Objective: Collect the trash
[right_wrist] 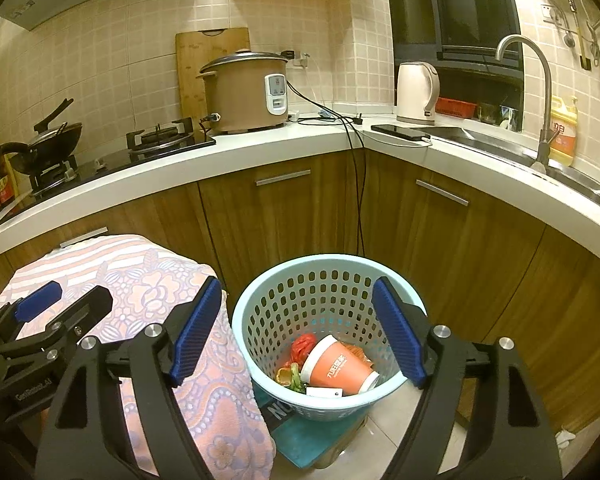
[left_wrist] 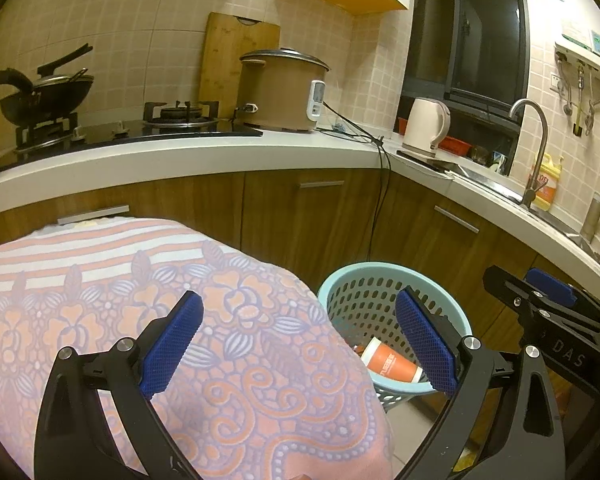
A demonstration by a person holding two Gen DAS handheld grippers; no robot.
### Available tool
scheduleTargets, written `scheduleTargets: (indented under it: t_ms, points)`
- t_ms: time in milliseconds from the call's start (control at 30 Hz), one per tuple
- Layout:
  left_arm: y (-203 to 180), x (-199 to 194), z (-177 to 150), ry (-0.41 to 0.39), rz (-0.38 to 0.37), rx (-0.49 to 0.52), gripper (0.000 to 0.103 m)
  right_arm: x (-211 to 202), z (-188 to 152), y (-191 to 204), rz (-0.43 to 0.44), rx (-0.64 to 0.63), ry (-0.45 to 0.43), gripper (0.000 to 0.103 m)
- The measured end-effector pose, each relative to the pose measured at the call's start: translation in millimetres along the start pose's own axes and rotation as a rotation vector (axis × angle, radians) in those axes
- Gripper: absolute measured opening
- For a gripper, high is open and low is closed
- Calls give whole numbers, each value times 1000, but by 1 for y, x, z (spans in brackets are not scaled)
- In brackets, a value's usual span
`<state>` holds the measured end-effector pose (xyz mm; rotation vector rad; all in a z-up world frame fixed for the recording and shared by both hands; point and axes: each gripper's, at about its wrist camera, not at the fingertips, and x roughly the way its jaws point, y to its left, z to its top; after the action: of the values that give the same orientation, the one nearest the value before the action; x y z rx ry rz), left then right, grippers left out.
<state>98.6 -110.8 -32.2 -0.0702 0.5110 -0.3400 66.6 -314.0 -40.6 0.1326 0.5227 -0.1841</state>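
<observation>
Nearest the cameras, both claws hung empty. The right claw had its blue pads spread wide apart over the near rim of the pale blue basket, gripping nothing. The left claw was just as wide open, poised above the floral towel draped over a low surface on the left, with its right pad reaching across the basket's edge.

Down in the basket, the trash sat collected: an orange paper cup lay on its side, white rim toward the near left, with a red crumpled wrapper just beside it on the left and greenish scraps at the near-left bottom. What those scraps were, the view was too murky to say. The basket stood on something teal on the floor, close against the towel's right side.

Beyond it ran the wooden cabinet doors, a black cable hanging down them. Farther back, on the white worktop, stood a brown rice cooker with a cutting board behind, a cream kettle to the right, and a wok on the stove far left.
</observation>
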Motion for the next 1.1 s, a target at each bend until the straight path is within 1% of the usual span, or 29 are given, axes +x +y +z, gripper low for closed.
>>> scheduleTargets:
  t_ms: [400, 1100]
  points:
    - [1, 1, -1, -2, 12, 6, 94, 1, -1, 2, -20, -2, 4, 74]
    - [2, 0, -1, -3, 20, 7, 94, 4, -3, 0, -13, 6, 13, 74]
